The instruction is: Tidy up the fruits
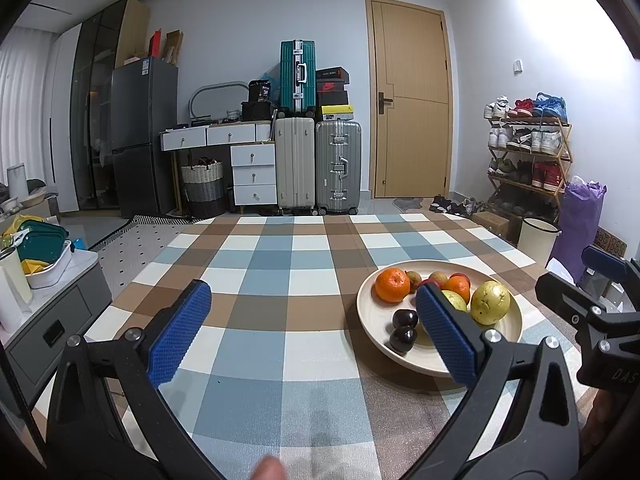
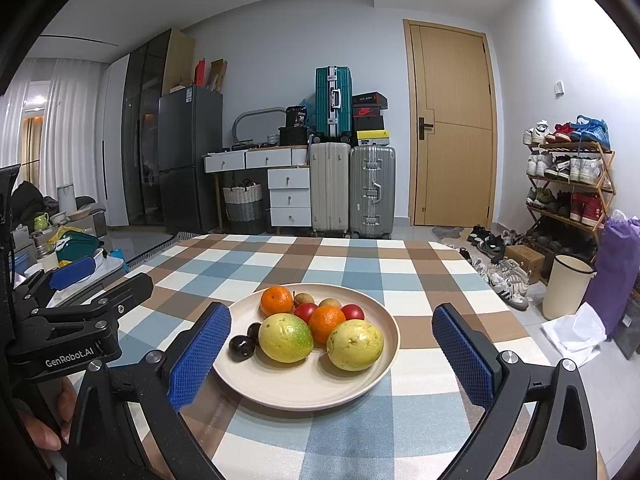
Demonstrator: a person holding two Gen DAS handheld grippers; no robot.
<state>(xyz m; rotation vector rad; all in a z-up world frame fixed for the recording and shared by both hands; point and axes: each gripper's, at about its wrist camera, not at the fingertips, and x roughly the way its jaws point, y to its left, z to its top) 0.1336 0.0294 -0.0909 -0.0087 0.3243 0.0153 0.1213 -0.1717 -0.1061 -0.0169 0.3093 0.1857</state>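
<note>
While my left gripper [image 1: 312, 328] and right gripper [image 2: 332, 354] both gape wide, empty, the plate [image 2: 280, 388] of fruit sits flat; its round fruits show no long axis.

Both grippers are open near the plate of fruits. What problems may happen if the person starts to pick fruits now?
1. The fruits touch each other on the plate. Fingers closing on the orange behind the two guavas may push neighbours, which could roll off.
2. The dark plums lie close to the rim; a nudge might send them onto the tablecloth.
3. The left gripper and right gripper are close together, so they may collide over the plate.
</note>
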